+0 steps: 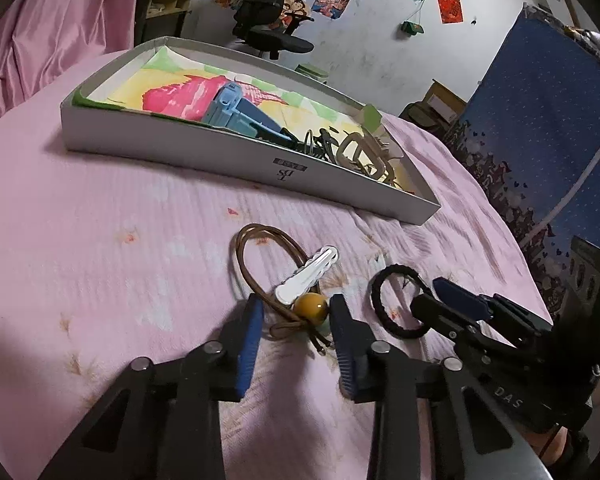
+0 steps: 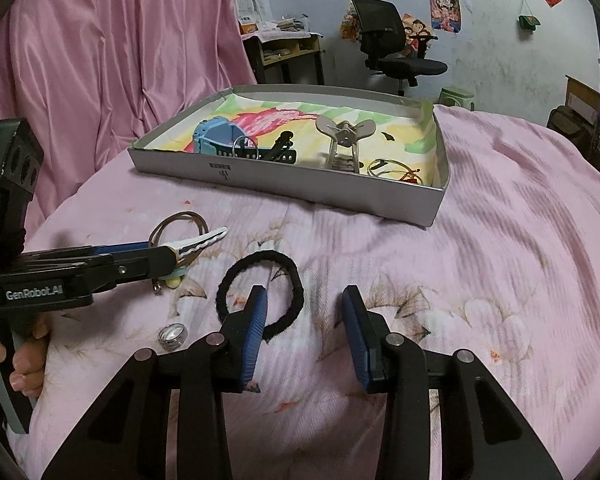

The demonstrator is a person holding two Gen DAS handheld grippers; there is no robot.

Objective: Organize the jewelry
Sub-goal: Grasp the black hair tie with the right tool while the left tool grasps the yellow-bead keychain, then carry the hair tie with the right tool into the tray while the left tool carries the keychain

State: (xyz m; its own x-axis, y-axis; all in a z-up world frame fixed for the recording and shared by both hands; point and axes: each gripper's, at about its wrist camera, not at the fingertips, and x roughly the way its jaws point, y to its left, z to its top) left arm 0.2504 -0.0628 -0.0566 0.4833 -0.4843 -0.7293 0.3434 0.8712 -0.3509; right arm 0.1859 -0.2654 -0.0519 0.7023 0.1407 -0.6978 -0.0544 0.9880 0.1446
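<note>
A brown cord bracelet (image 1: 256, 264) with a yellow bead (image 1: 310, 305) lies on the pink bedspread, a white hair clip (image 1: 308, 274) across it. My left gripper (image 1: 296, 314) is open, its jaws on either side of the bead and knot; it also shows in the right wrist view (image 2: 168, 264). A black hair tie (image 2: 260, 294) lies to the right. My right gripper (image 2: 304, 304) is open over the tie's right half, its left finger (image 2: 256, 312) inside the loop. A silver ring (image 2: 173, 335) lies near the tie.
A grey shallow box (image 2: 436, 200) sits farther back, holding a blue watch (image 2: 216, 136), a beige claw clip (image 2: 344, 140), a black clip and thin bangles (image 2: 392, 168). A pink curtain hangs at left. An office chair and desk stand beyond the bed.
</note>
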